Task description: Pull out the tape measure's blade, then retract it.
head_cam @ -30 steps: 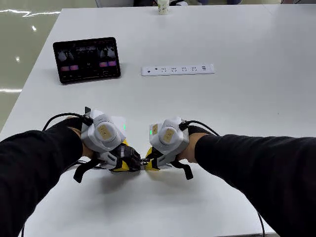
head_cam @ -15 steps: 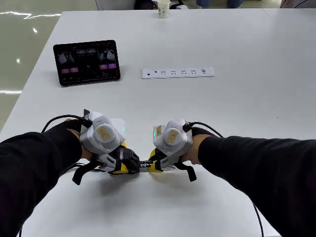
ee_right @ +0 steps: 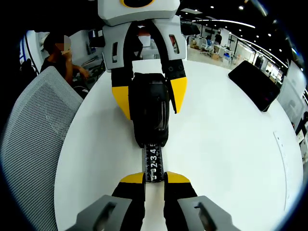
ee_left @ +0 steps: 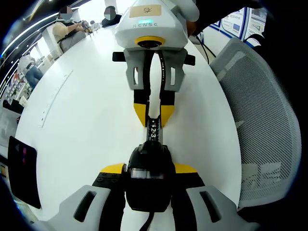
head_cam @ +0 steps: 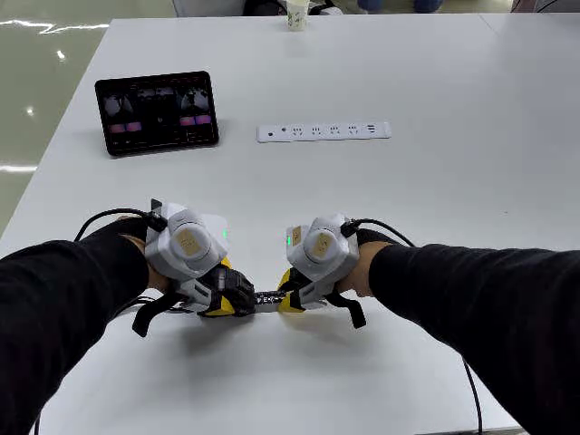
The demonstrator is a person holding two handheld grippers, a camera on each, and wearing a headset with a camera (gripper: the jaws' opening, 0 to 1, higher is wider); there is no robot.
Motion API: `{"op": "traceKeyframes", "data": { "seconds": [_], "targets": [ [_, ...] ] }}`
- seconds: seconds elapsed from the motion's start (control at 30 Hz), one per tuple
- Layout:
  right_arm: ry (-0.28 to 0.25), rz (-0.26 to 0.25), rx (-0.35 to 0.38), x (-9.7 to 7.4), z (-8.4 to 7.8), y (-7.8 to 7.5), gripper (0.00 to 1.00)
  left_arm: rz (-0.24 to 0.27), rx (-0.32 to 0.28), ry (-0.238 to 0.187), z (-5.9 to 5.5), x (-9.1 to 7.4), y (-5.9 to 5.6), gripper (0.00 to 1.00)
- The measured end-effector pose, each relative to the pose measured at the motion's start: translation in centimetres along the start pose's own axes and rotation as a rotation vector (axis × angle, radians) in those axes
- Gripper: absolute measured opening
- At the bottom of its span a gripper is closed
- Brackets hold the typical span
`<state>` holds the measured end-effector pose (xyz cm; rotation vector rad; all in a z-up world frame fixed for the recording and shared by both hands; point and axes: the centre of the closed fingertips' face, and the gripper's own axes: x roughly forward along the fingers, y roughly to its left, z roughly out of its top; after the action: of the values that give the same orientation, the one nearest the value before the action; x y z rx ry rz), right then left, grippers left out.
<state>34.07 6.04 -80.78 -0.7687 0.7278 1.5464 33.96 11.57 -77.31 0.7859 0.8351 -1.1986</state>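
Left claw (ee_left: 149,169) clamps tape measure (ee_right: 150,113); opposing right claw (ee_right: 154,179) seemingly pinches blade (ee_right: 153,161).

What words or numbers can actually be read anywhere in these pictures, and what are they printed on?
"1 2 3": on the blade drawn from the tape measure, left gripper view.
"2 3 4 5": same blade, right gripper view.
"XENSE", first letter unsure: on the right gripper's white body.
Sticker on that body and wall posters: too blurred to read.
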Motion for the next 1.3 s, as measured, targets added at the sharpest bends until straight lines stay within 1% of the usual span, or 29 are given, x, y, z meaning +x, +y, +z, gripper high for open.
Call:
{"op": "traceKeyframes", "data": {
  "seconds": [0.87,1.3],
  "targets": [
    [0.011,-0.004,-0.003,-0.9,-1.3,-0.1,0.11,0.004,0.001,0.006,0.1,-0.1,-0.1,0.30],
    [0.001,-0.006,0.012,-1.2,-1.7,-0.1,0.11,0.000,-0.002,0.005,0.0,-0.1,-0.1,0.30]
  ]
}}
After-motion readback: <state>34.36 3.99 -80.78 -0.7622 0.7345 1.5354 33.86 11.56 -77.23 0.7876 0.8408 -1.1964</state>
